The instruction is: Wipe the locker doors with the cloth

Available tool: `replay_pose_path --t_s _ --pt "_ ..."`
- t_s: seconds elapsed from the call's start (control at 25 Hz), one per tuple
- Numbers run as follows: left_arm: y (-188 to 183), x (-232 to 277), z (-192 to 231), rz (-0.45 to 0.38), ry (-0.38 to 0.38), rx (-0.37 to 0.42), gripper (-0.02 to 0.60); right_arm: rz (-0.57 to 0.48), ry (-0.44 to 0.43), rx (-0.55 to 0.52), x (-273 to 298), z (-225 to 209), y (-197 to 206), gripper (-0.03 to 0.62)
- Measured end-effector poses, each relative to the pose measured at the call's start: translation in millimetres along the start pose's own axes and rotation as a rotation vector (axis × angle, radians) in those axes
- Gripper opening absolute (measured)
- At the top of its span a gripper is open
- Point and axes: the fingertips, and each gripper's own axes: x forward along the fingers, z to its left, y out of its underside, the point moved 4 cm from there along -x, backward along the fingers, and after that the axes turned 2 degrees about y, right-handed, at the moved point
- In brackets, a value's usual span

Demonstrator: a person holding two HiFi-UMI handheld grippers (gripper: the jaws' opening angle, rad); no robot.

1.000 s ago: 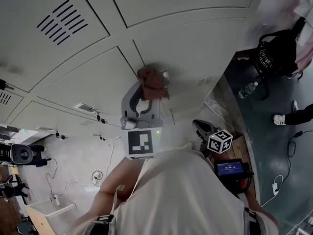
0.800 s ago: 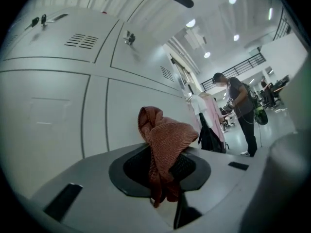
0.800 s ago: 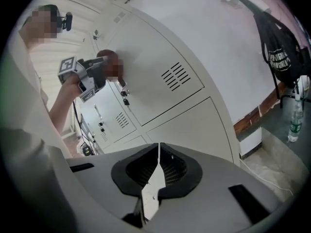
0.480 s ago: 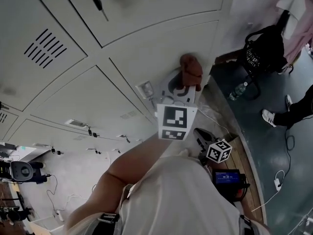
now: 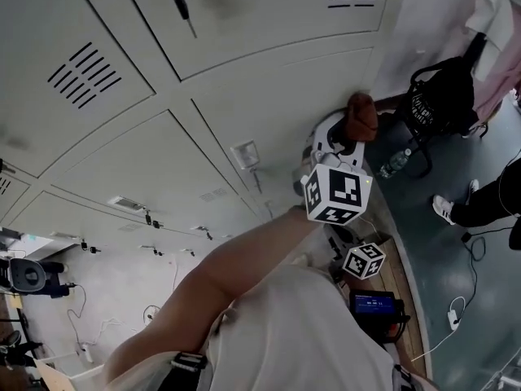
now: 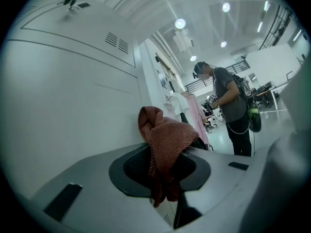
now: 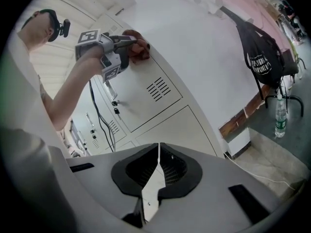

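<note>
A reddish-brown cloth (image 5: 361,114) is clamped in my left gripper (image 5: 352,130) and pressed against a pale grey locker door (image 5: 277,104), near the right end of the locker bank. In the left gripper view the cloth (image 6: 165,137) bulges out from between the jaws, with the door (image 6: 63,110) right beside it on the left. My right gripper (image 7: 158,154) is shut with nothing in it and hangs low beside the body, its marker cube (image 5: 364,261) below the left arm. It looks up at the left gripper (image 7: 127,47) and the cloth (image 7: 140,44).
A key (image 5: 181,5) hangs from an upper locker door. Right of the lockers are a black bag (image 5: 440,96) on a chair, a water bottle (image 5: 396,163) and a person's leg (image 5: 488,206). A device with a blue screen (image 5: 374,304) lies on the floor. Another person (image 6: 228,101) stands farther back.
My left gripper has carried the cloth to the right across the locker door, from the middle of it to its right edge. The right gripper has stayed low and shut.
</note>
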Motion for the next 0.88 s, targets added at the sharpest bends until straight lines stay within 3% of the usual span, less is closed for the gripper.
replay_pose_path --t_s 0.32,0.64,0.76,0.88 --pt "-15 -77 59 -0.04 -0.096 -0.056 0.091 0.074 -0.084 -0.039 27 27 11 0.023" --pt "-16 -185 127 -0.093 -0.308 -0.093 0.091 0.132 -0.174 -0.083 58 59 20 0.023" --pt "-8 -219 145 -0.055 -0.393 -0.053 0.091 0.14 -0.186 -0.089 61 64 22 0.023" --pt "-11 -227 153 -0.046 -0.405 -0.02 0.091 0.138 -0.187 -0.088 62 66 22 0.023"
